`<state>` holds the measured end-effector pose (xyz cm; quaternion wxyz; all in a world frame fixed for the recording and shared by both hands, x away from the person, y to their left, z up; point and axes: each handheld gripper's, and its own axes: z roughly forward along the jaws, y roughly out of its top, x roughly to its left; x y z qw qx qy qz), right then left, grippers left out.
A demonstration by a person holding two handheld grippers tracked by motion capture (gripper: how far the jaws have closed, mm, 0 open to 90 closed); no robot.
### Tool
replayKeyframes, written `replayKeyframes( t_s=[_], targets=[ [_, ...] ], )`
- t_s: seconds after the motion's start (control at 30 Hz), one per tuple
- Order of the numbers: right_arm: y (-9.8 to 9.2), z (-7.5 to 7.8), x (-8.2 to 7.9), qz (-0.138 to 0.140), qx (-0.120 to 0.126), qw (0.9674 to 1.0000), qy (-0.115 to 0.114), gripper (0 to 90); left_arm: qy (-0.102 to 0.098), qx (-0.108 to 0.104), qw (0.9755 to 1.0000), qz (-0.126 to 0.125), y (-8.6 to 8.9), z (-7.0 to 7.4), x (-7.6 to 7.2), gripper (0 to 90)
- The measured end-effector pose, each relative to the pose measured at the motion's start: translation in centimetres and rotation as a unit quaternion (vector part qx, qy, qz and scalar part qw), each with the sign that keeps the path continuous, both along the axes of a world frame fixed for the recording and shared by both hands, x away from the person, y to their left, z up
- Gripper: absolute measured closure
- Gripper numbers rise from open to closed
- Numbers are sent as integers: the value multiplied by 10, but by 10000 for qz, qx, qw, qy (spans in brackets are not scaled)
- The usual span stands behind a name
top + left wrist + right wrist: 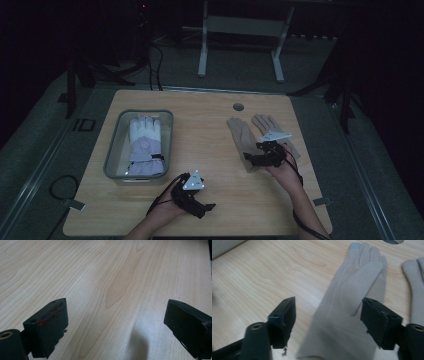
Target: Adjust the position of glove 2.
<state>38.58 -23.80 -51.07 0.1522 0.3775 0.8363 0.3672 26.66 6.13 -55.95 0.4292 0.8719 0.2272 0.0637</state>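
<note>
bin [114, 150] — white glove [144, 145] inside | left tongs [116, 320] wide, empty | right tongs [328, 317] agape astride beige glove [352, 305]

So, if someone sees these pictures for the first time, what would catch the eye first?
Probably the right gripper, its open jaws on either side of the cuff end of a beige glove on the wooden table, with a second beige glove beside it. Next, the white and lilac padded glove lying in the clear bin on the table's left. The left gripper is open over bare wood near the front edge.
</note>
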Motion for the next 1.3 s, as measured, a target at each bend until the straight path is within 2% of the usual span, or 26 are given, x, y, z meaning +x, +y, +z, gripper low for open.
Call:
replayKeyframes(
  t_s=[0.17, 0.3, 0.57, 0.63, 0.7, 0.8, 0.87, 0.97, 1.17, 1.3],
  targets=[
    [-2, -3, 18, -84, -258, 9995, -136, 382, -66, 47, 10000, -41, -1, -1, -2, 57],
    [1, -6, 32, -103, -314, 9994, -140, 418, -108, 50, 9999, -62, -1, -2, -3, 57],
    [6, -20, 59, -215, -418, 9989, -44, 461, -194, 114, 9996, -178, -3, -3, -5, 57],
    [7, -24, 65, -244, -450, 9987, 45, 462, -170, 97, 9996, -191, -3, -3, -5, 57],
    [8, -28, 69, -256, -515, 9983, 28, 476, -159, 91, 9996, -201, -3, -3, -5, 56],
    [10, -30, 70, -225, -508, 9984, 64, 487, -145, 83, 9997, -204, -3, -3, -5, 57],
    [12, -37, 71, -187, -599, 9980, 97, 510, -140, 91, 9996, -213, -3, -4, -5, 57],
    [10, -40, 71, -238, -354, 9990, 117, 547, -130, 83, 9996, -234, -2, -3, -5, 57],
    [18, -40, 63, -315, -444, 9985, 70, 766, -107, 9, 9997, -220, 0, -3, -5, 57],
    [29, -32, 55, -568, -515, 9970, 108, 806, -111, 4, 9997, -223, -1, -3, -5, 57]
  ],
)
